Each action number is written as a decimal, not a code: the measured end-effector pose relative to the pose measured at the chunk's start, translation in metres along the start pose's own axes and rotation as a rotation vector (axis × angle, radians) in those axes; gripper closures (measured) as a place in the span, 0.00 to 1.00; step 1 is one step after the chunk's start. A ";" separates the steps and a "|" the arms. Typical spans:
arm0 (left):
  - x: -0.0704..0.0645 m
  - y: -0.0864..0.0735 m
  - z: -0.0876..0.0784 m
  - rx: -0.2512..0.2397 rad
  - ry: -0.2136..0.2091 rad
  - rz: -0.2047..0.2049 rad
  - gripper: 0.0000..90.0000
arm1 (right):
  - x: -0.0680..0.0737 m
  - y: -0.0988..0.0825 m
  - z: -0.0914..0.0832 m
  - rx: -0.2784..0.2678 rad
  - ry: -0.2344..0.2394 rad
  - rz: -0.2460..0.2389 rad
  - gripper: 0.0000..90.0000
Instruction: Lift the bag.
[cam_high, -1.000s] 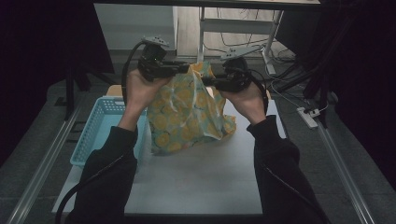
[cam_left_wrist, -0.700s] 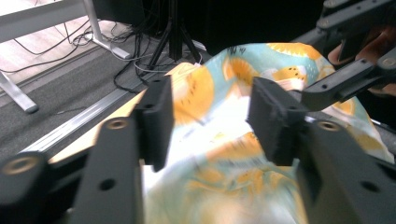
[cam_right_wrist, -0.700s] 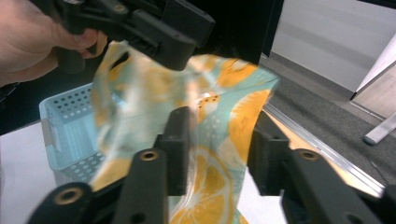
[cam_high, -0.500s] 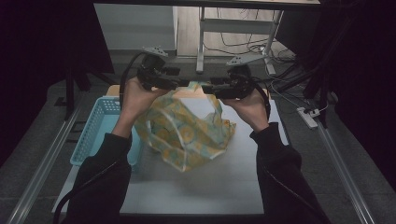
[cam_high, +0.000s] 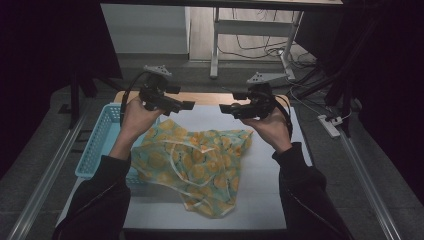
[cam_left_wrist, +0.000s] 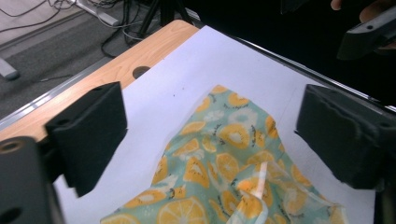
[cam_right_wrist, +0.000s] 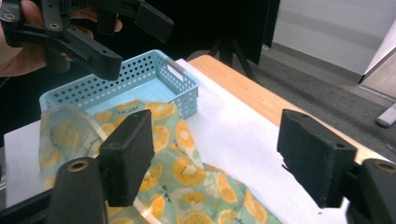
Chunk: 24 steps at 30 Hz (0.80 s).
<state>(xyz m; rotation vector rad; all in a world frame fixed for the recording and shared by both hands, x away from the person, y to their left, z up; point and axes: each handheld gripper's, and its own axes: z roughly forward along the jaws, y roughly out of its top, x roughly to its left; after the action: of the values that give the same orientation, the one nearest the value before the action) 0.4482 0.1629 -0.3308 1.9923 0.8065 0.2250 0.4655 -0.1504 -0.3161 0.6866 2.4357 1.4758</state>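
Note:
A thin light-green cloth (cam_high: 195, 165) printed with orange slices lies crumpled on the white table cover (cam_high: 270, 170); its left edge hangs over the basket. My left gripper (cam_high: 187, 105) hovers above the cloth's far left corner. Its jaws have just been opening and stand open, with nothing between them. My right gripper (cam_high: 225, 107) hovers above the far right corner, its jaws likewise just opened and empty. The left gripper view looks down between the open jaws at the cloth (cam_left_wrist: 224, 163). The right gripper view shows the cloth (cam_right_wrist: 187, 177) below and the left gripper (cam_right_wrist: 130, 44) at top left.
A light-blue perforated basket (cam_high: 100, 145) stands at the table's left edge, its wall (cam_right_wrist: 177, 79) touching the cloth. A wooden strip (cam_high: 200, 97) runs along the far edge. Beyond it are table legs and cables on the floor.
The cloth hung bunched between both shut grippers; both have opened and sunk a little, and the cloth has dropped and spread out on the table.

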 end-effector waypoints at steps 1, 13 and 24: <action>-0.001 -0.003 0.000 0.000 -0.001 0.001 0.08 | 0.000 -0.002 0.000 0.000 -0.006 -0.001 0.26; -0.013 -0.036 -0.007 -0.004 -0.011 0.032 0.00 | 0.007 -0.027 -0.002 0.004 -0.017 0.000 0.19; -0.021 -0.072 -0.026 -0.013 0.029 -0.004 0.00 | 0.015 -0.050 -0.007 0.004 -0.003 0.017 0.13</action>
<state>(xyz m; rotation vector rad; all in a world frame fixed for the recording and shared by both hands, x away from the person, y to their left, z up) 0.3883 0.1923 -0.3730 1.9790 0.8251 0.2566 0.4355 -0.1680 -0.3559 0.7122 2.4369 1.4758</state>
